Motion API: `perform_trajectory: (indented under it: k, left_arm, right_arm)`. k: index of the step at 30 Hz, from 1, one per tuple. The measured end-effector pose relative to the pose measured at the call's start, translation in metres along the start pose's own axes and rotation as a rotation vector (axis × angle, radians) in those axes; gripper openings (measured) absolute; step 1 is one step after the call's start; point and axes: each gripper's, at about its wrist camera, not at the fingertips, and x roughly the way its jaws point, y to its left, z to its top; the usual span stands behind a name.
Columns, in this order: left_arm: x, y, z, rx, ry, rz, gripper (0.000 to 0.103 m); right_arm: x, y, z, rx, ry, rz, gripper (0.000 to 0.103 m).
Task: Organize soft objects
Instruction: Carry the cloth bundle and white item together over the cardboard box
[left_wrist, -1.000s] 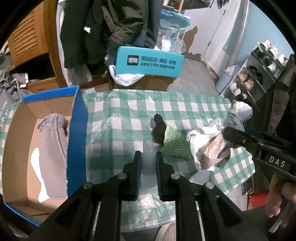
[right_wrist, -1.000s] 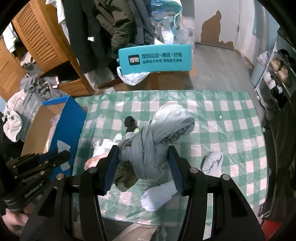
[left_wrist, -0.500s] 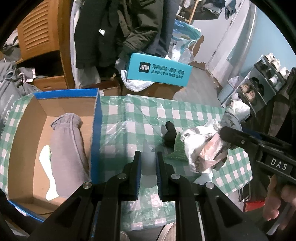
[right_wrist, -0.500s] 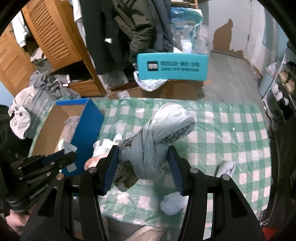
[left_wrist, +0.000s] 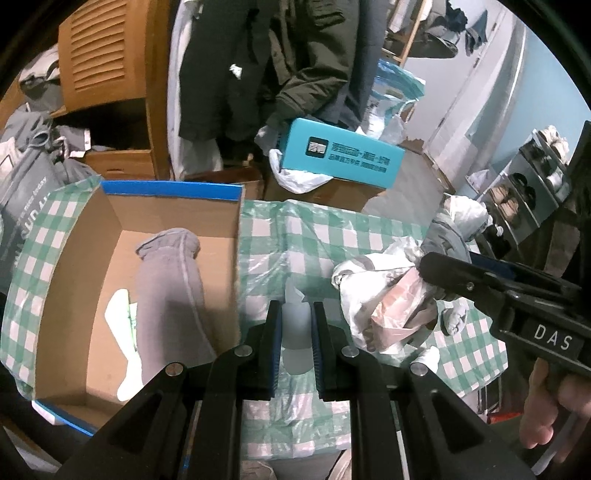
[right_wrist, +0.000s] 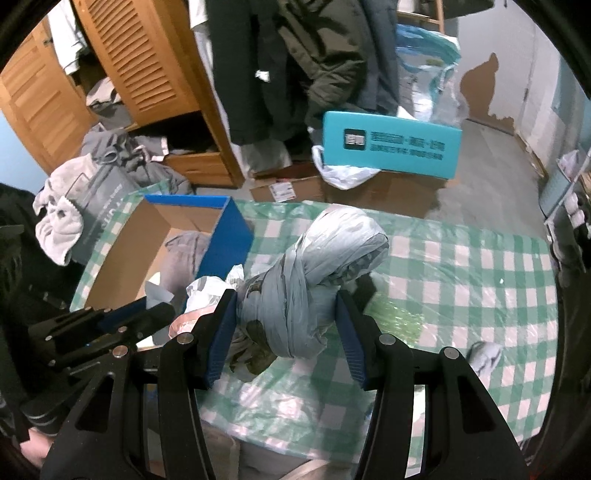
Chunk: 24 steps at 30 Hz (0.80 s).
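Both hand-held grippers are loaded. By the right hand-held gripper (right_wrist: 286, 334) a knotted grey-blue cloth bundle (right_wrist: 314, 280) is clamped between its blue pads, with crumpled white and pink plastic bags (left_wrist: 388, 295) hanging from the same grip, above the green-checked table (right_wrist: 461, 266). The left hand-held gripper (left_wrist: 295, 325) is nearly closed on a small pale, translucent piece (left_wrist: 294, 321), seemingly thin plastic or cloth; what it is cannot be told exactly.

Just to the left stands the open cardboard box (left_wrist: 236, 236) with blue edging, in which a grey rolled garment (left_wrist: 166, 288) already lies. A green textured pad (right_wrist: 391, 314) and a dark item beside it remain on the table under the bundle, and a small pale sock-like piece (right_wrist: 484, 356) lies nearer the right edge.

The likely next step is judged to be a carry over the box wall and a release inside. The hanging bags could be snagged on the blue rim if the bundle is brought across too low, and the box could be tipped or pushed. The loose bags could also slip free, being held only by the squeeze on the knot. The two hand-held grippers are close together and could be knocked against each other.
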Motion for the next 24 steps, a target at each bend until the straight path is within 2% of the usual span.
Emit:
perform_trajectory:
  k: [24]
  left_arm:
    - [-0.002,0.099,-0.007,-0.161,0.025,0.062,0.015]
  right_arm:
    - [0.055,0.093,0.022,-0.152,0.077,0.045,0.053]
